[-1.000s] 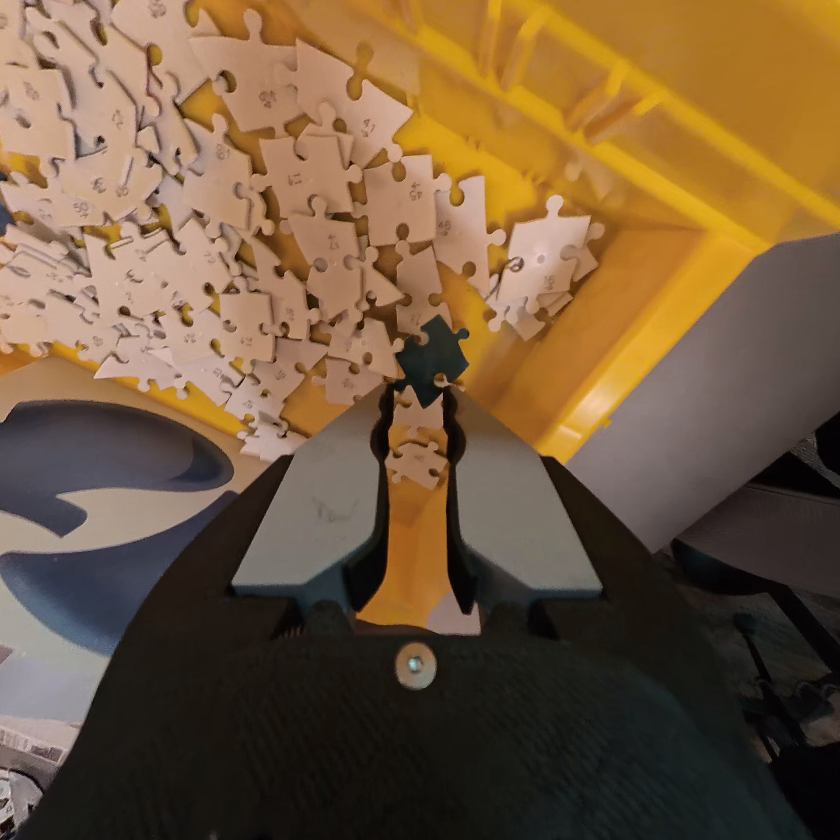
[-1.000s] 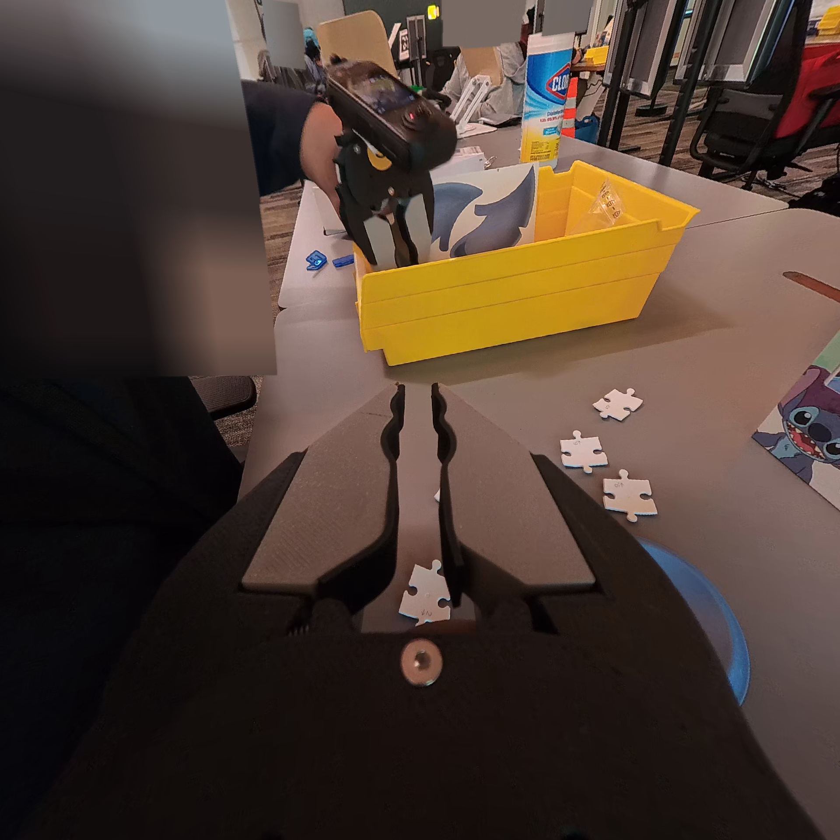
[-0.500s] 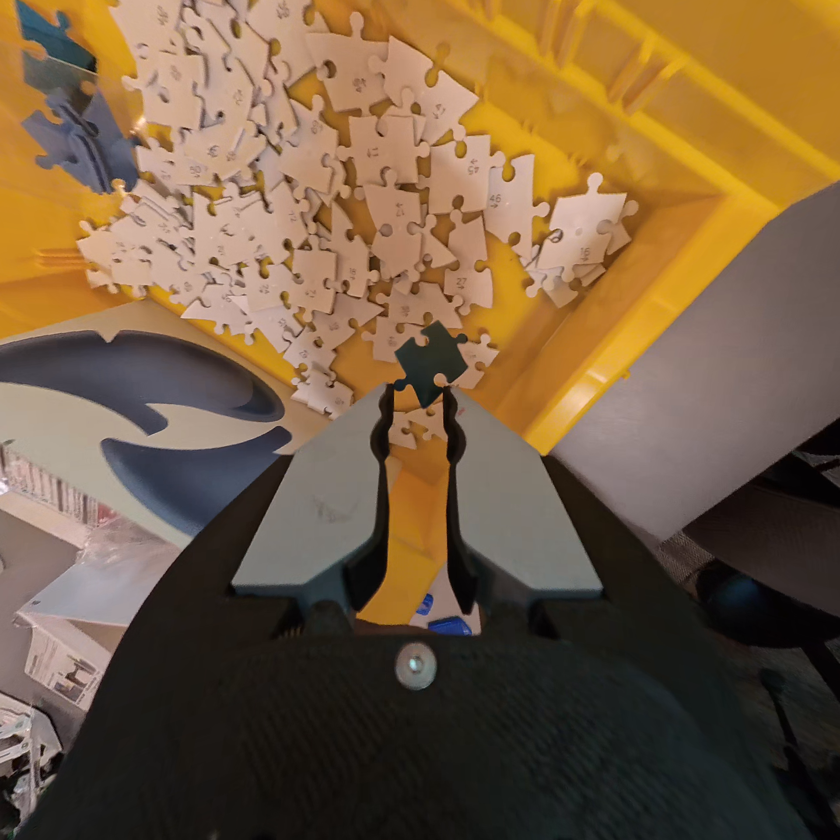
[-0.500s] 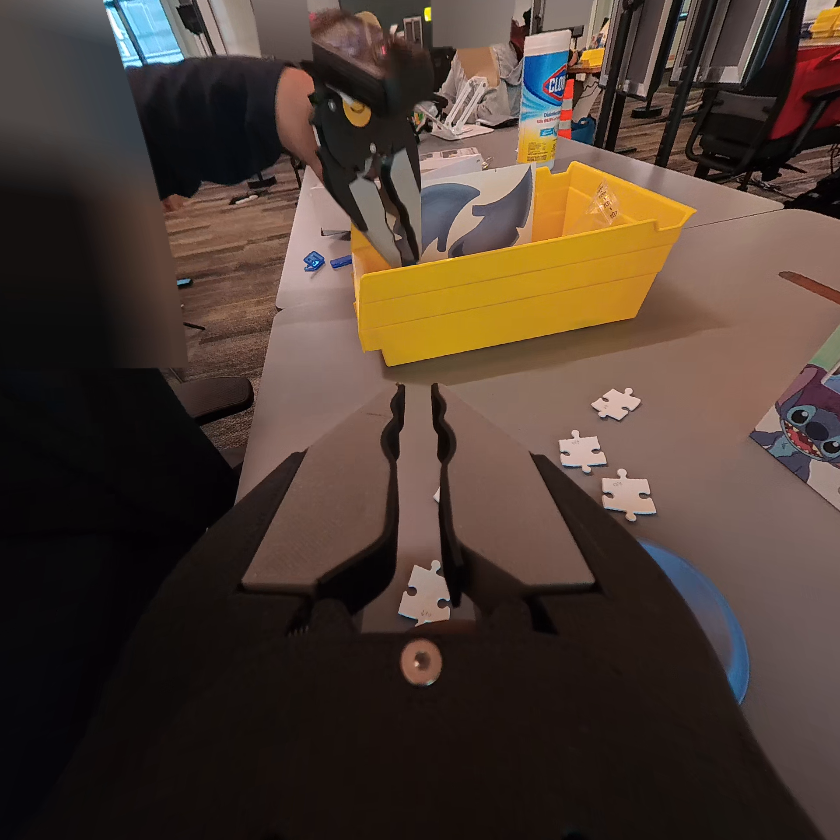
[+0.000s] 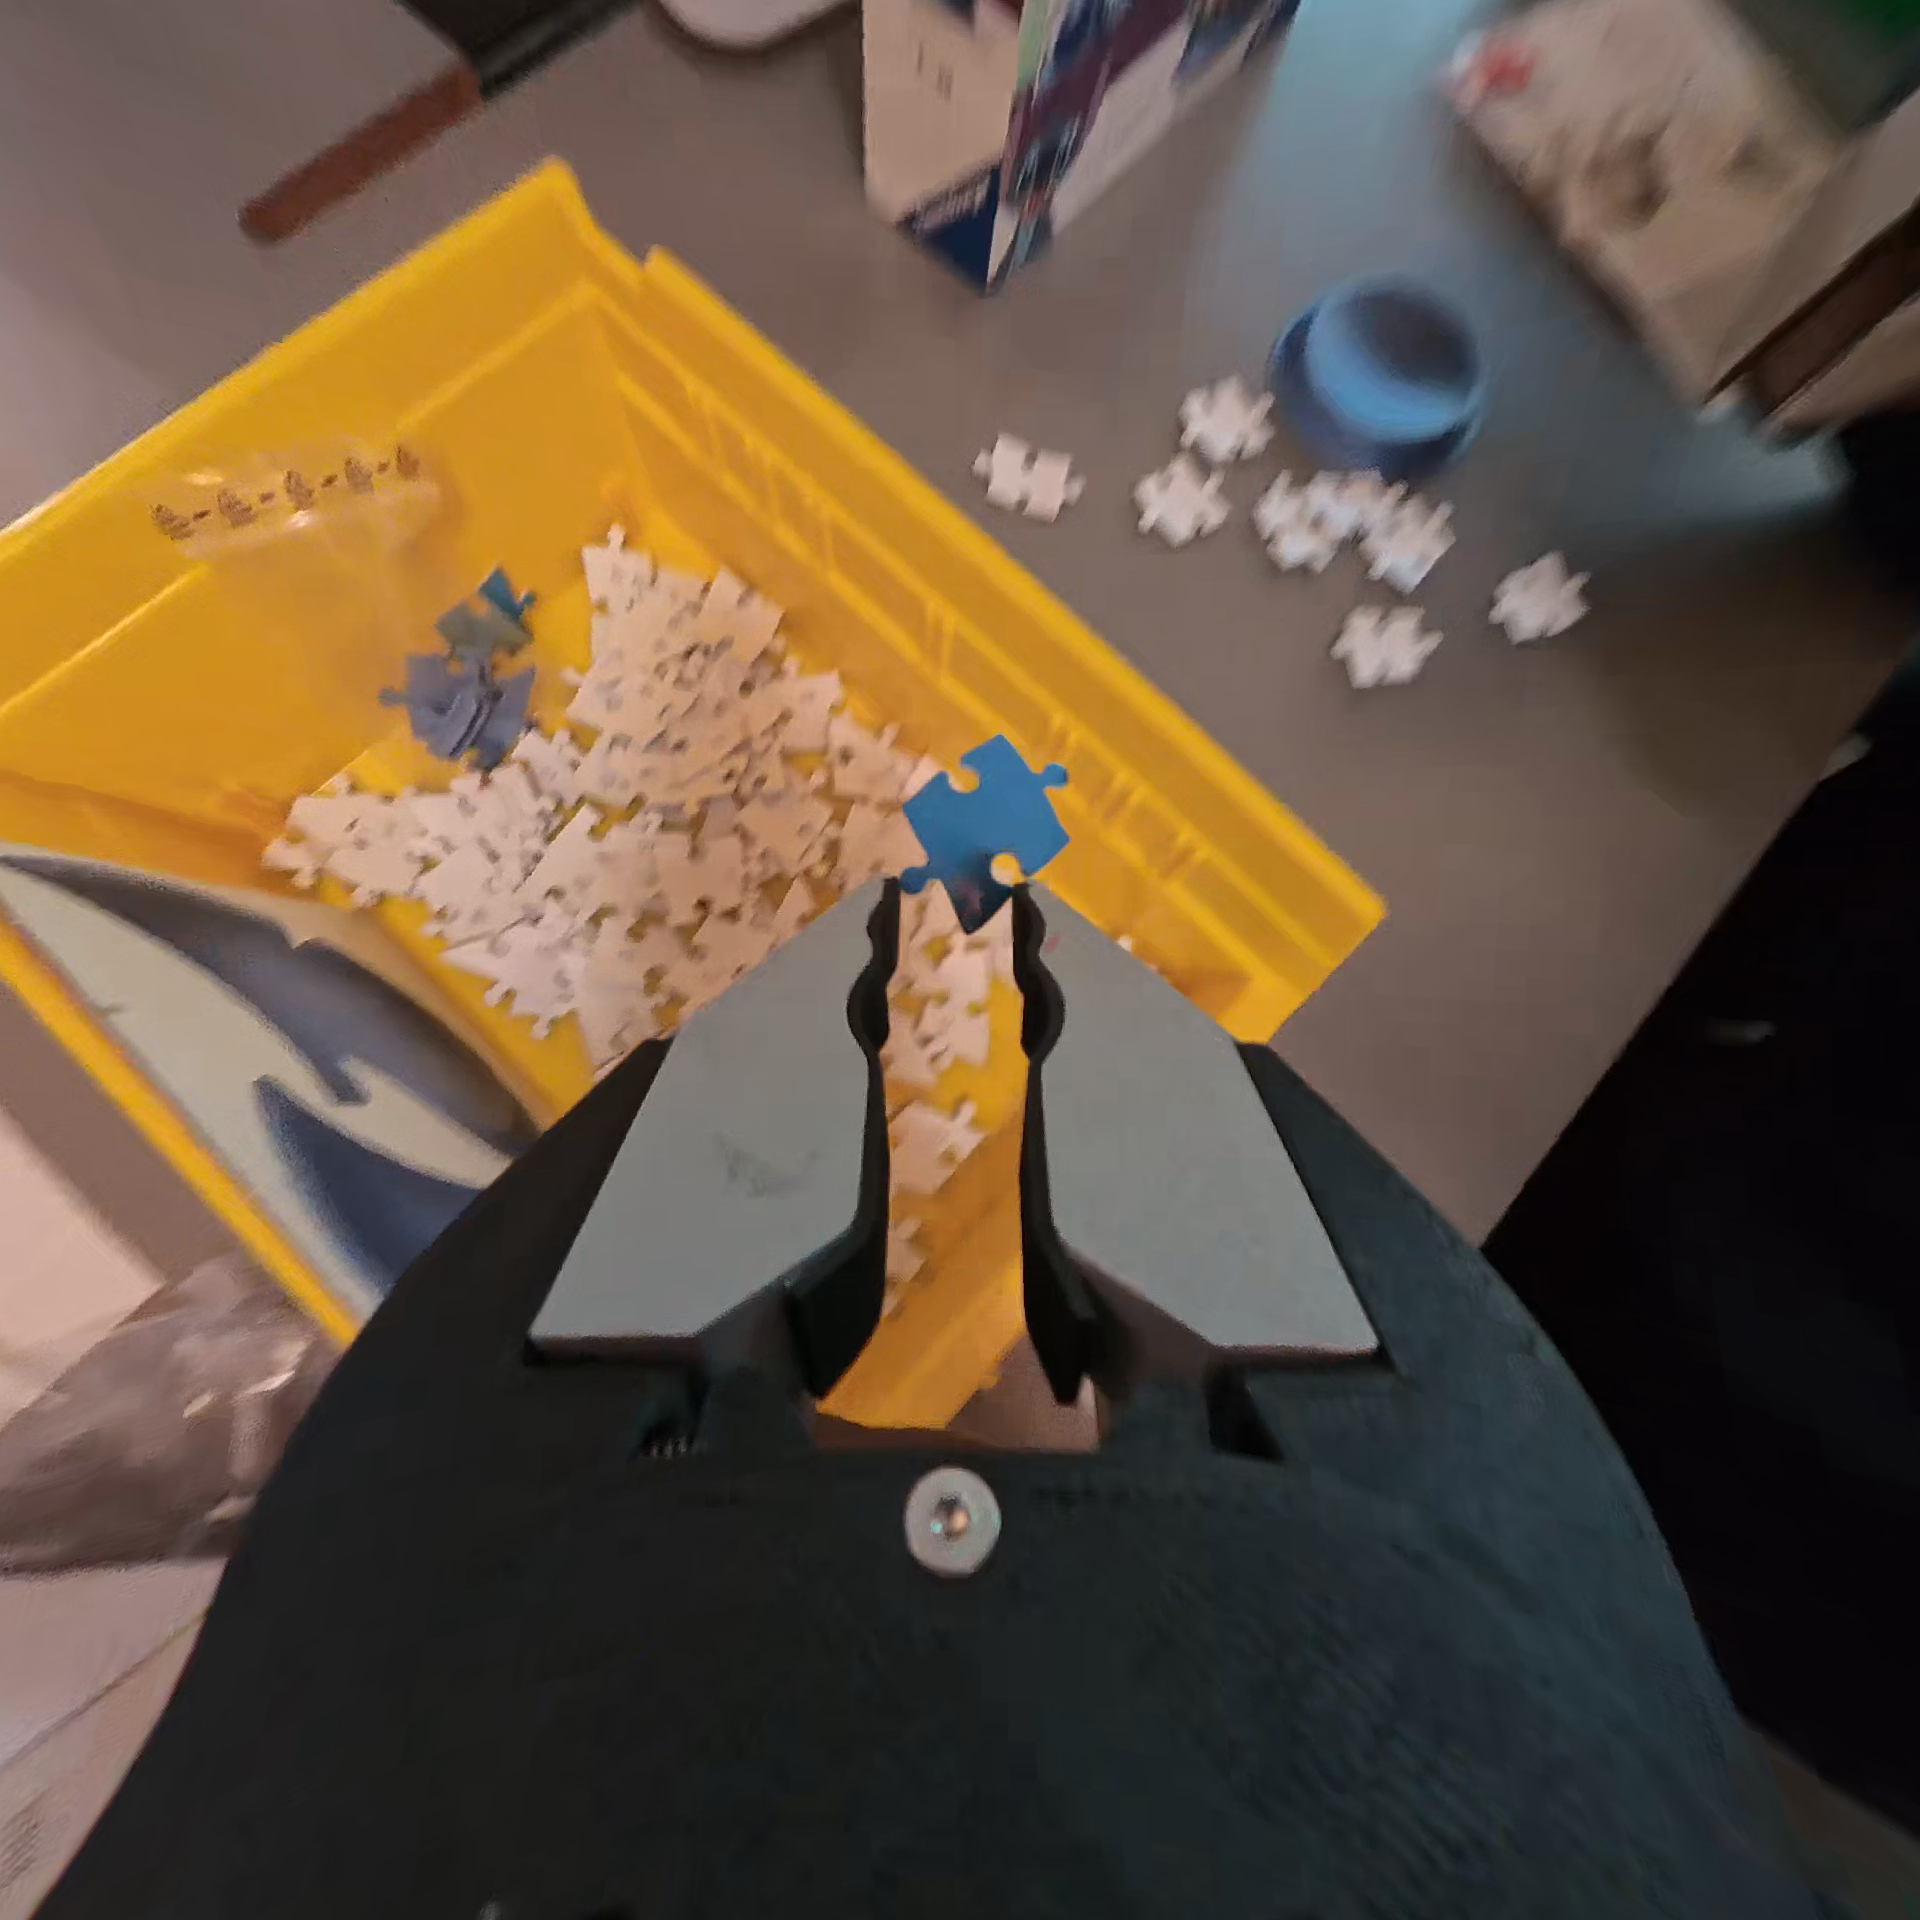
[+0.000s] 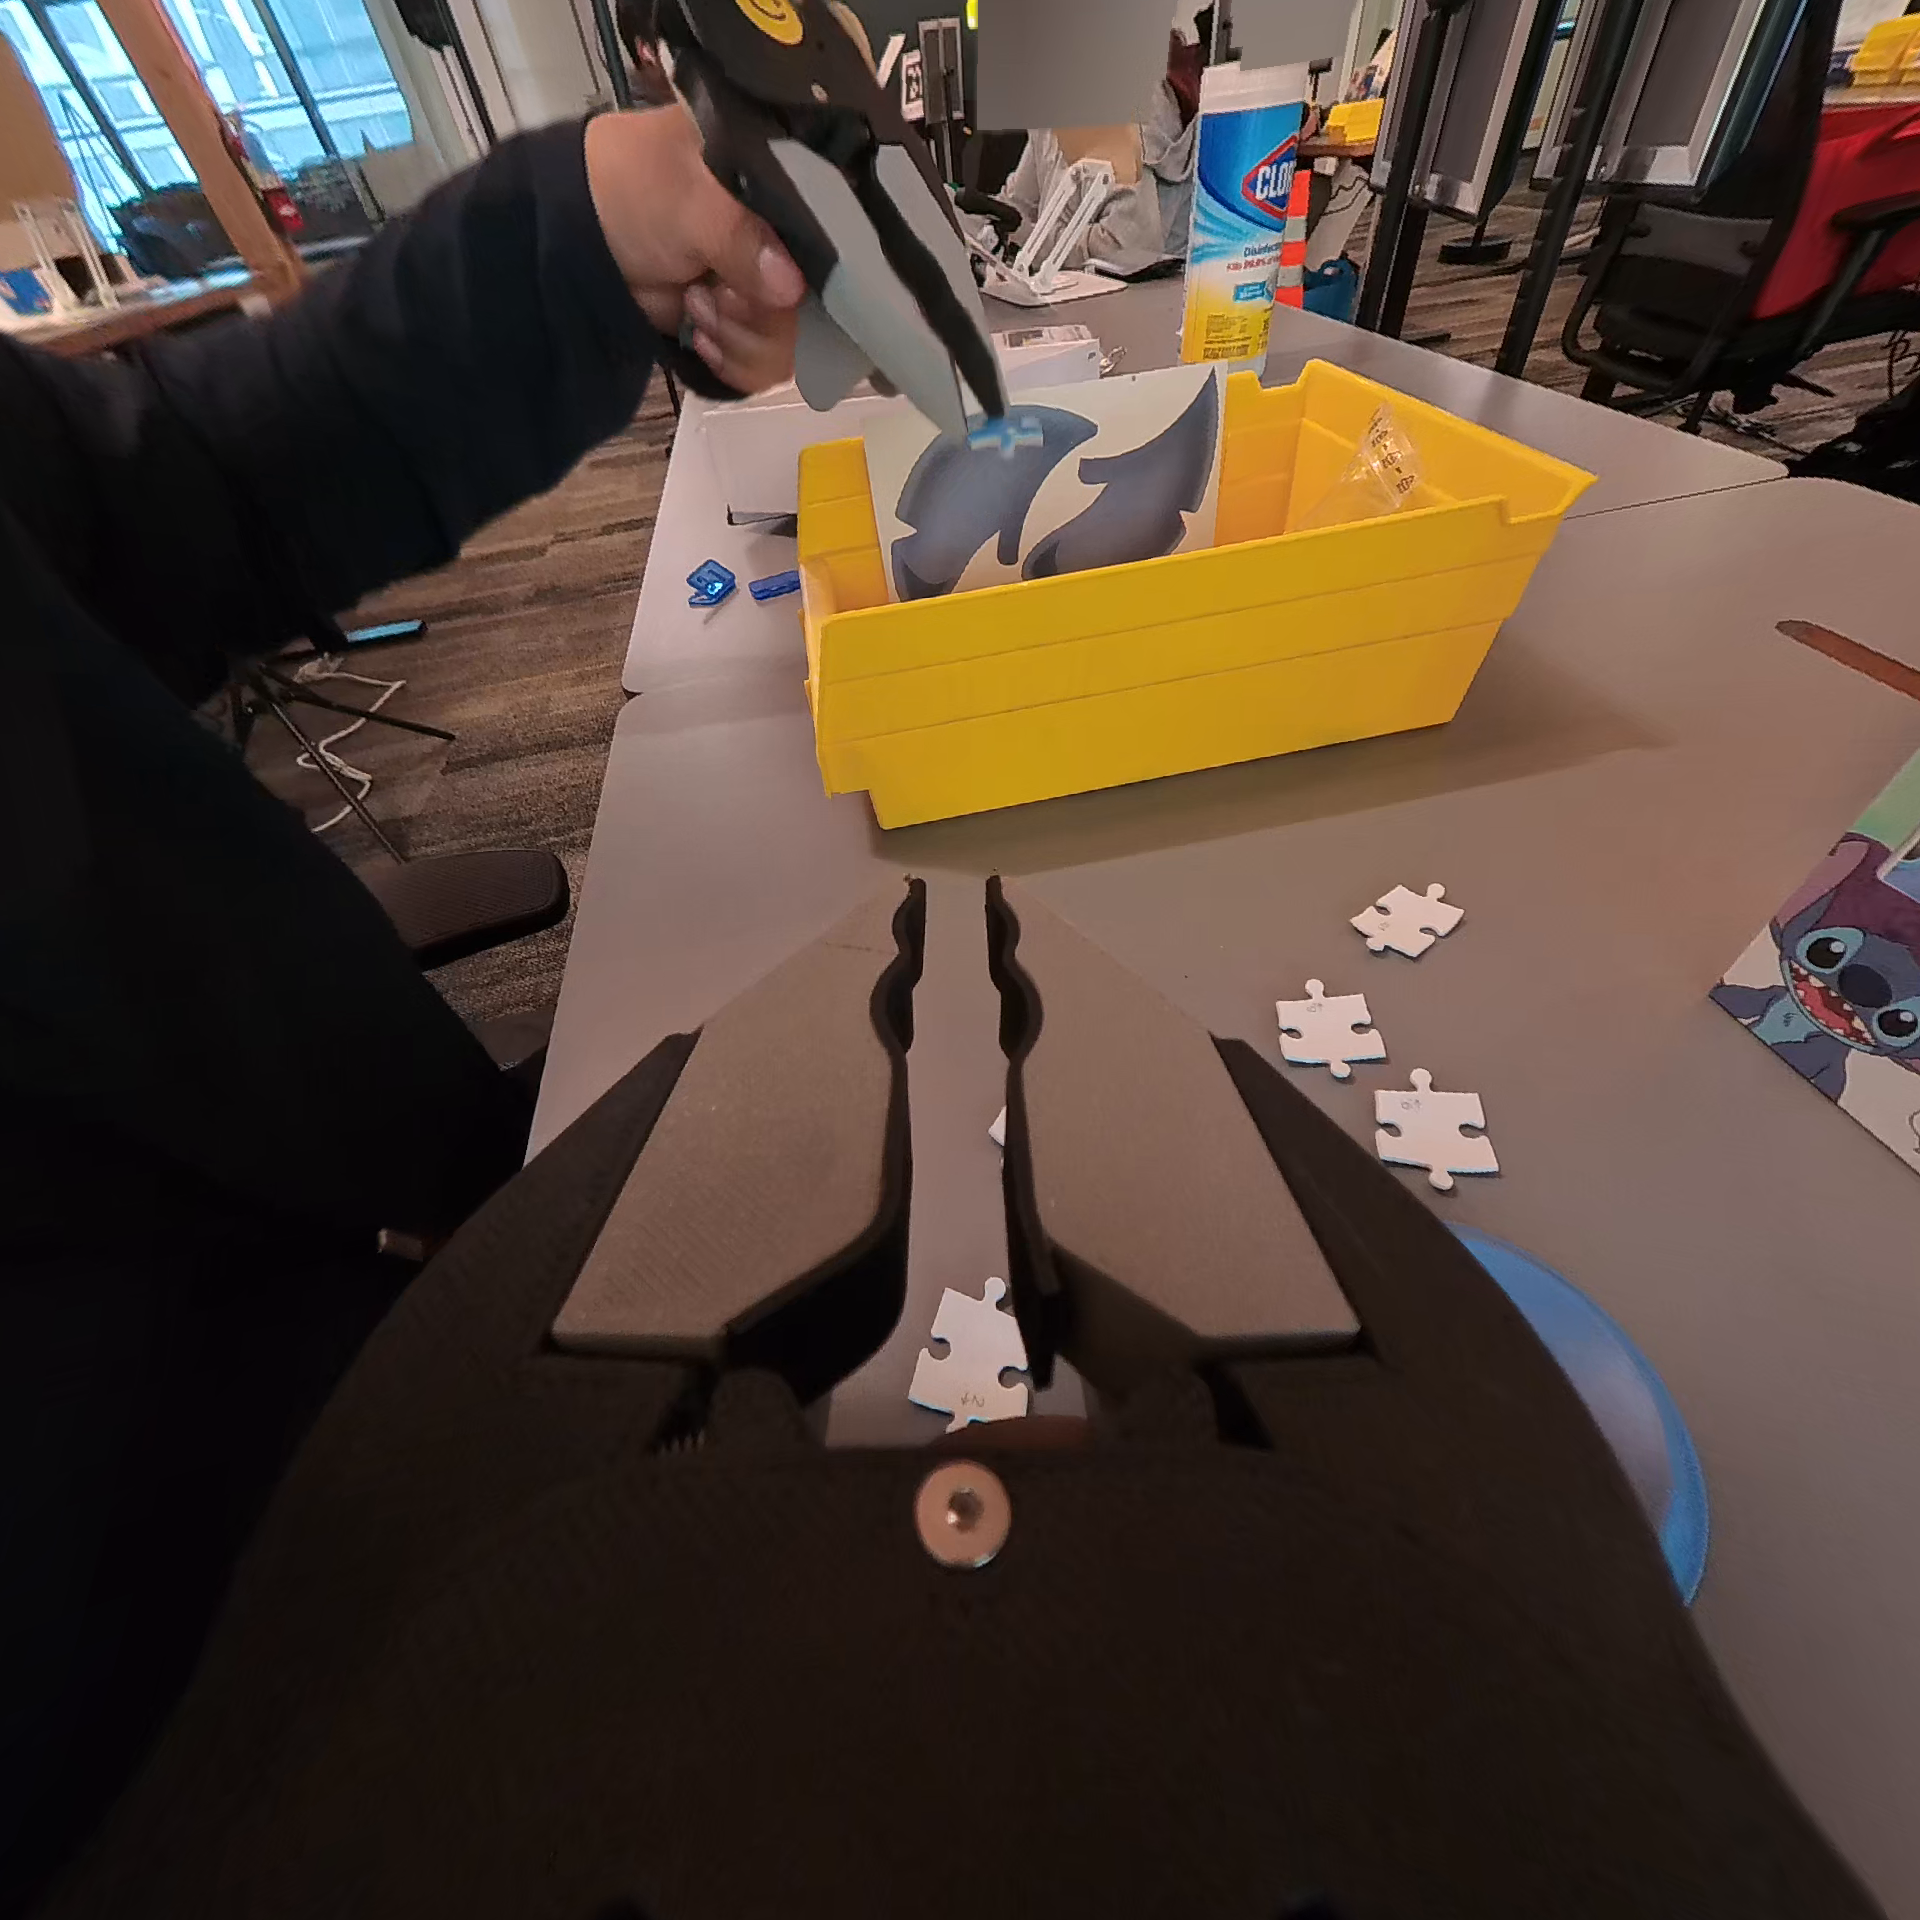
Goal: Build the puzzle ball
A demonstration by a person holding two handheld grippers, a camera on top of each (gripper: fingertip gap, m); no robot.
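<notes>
While the blue piece (image 5: 985,816) is hanging pinched by one lower corner between the tips of the left gripper (image 5: 954,885), it is riding above the yellow bin (image 5: 1226,831), over the heap of white pieces (image 5: 644,821). It is looking thin, light and stiff; a corner pinch is likely letting it pivot, so gripping deeper across its flat body would be steadier. The right gripper (image 6: 948,883) is hovering over the table (image 6: 1195,935) with its jaws narrowly parted, grasping nothing. Compared with a second ago, the left gripper is lifting clear of the bin, bringing loose pieces (image 5: 1351,520) and a blue bowl (image 5: 1377,374) into view.
</notes>
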